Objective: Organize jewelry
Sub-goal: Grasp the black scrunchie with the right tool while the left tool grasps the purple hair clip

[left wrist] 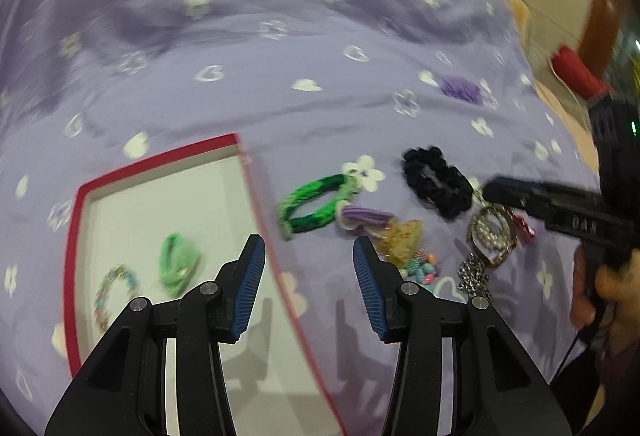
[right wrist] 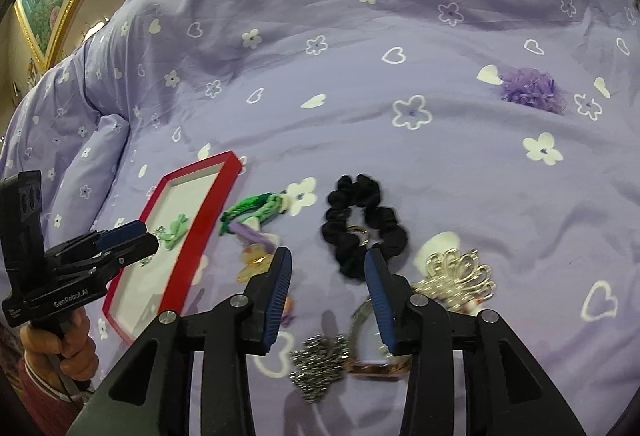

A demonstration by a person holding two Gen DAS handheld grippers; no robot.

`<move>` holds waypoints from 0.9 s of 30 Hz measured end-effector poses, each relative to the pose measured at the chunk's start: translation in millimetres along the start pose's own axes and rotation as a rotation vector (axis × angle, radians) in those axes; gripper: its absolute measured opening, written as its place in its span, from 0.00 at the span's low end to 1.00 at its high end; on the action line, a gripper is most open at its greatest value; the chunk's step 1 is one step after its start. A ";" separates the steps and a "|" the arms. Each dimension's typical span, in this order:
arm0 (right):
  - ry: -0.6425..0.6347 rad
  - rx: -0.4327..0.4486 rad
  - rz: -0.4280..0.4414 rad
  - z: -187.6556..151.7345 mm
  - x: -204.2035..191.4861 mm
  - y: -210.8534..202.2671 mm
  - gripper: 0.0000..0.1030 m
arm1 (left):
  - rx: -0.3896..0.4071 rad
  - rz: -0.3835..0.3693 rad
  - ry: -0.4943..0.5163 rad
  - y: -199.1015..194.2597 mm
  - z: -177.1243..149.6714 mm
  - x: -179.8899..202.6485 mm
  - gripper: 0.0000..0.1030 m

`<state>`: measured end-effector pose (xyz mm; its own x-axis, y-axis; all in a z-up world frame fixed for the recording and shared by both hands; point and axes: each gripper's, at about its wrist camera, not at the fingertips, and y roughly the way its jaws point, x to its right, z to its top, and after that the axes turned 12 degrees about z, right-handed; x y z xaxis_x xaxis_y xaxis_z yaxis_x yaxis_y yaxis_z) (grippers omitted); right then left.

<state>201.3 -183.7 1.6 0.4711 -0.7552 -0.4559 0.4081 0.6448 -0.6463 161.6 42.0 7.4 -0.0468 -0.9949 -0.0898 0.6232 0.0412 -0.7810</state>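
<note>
Two pieces, by my count, are already boxed, so I judge the job barely begun. Largest in view is the bed, under its lilac quilt printed with hearts and flowers, filling both frames. On it, at lower left in the left wrist view, sits the red-rimmed tray with a pale floor; inside lie a light green hair tie and a small beaded bracelet, apart from each other. Everything else is still outside it. Right of the tray's edge, across the middle of the frame, lies a loose heap: a black scrunchie, a green braided band, a silver filigree clip, a watch, a chain, a yellow charm with pastel beads. A purple pompom sits alone, well apart, toward the upper right.

My left claw hangs partly open over the tray's right rim, holding nothing. My right claw is likewise part open and empty, poised above the heap with the scrunchie just beyond its tips; I'd take that next.
</note>
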 end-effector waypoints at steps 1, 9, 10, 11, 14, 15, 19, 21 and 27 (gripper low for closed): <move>-0.007 -0.007 -0.001 2.0 3.2 0.8 0.39 | -0.004 -0.011 0.035 4.6 2.6 5.3 0.43; -0.024 -0.076 0.000 14.4 24.5 13.6 0.40 | -0.040 -0.023 0.304 44.2 20.9 39.5 0.43; -0.023 -0.083 0.002 15.2 26.3 15.9 0.40 | -0.039 -0.028 0.332 47.6 22.7 42.7 0.43; -0.019 -0.092 0.005 15.9 29.4 19.0 0.40 | -0.038 -0.029 0.348 49.9 23.6 44.5 0.43; -0.004 -0.113 0.015 16.6 36.1 28.2 0.40 | -0.049 -0.042 0.402 60.0 24.7 54.2 0.43; -0.001 -0.119 0.017 16.3 37.8 31.2 0.40 | -0.056 -0.046 0.417 64.1 24.1 58.1 0.43; 0.005 -0.127 0.025 15.8 40.1 39.9 0.39 | -0.073 -0.084 0.440 71.8 19.7 67.0 0.16; -0.001 -0.126 0.021 15.4 39.6 42.0 0.31 | -0.069 -0.092 0.433 70.6 18.8 68.1 0.08; -0.013 -0.085 0.020 15.0 31.9 34.1 0.09 | -0.050 -0.122 0.364 55.1 19.1 62.3 0.05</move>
<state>241.9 -184.1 -25.8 0.4888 -0.7405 -0.4613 0.3309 0.6466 -0.6873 207.9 -19.4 -29.4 -0.3975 -0.8954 -0.2008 0.5575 -0.0618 -0.8279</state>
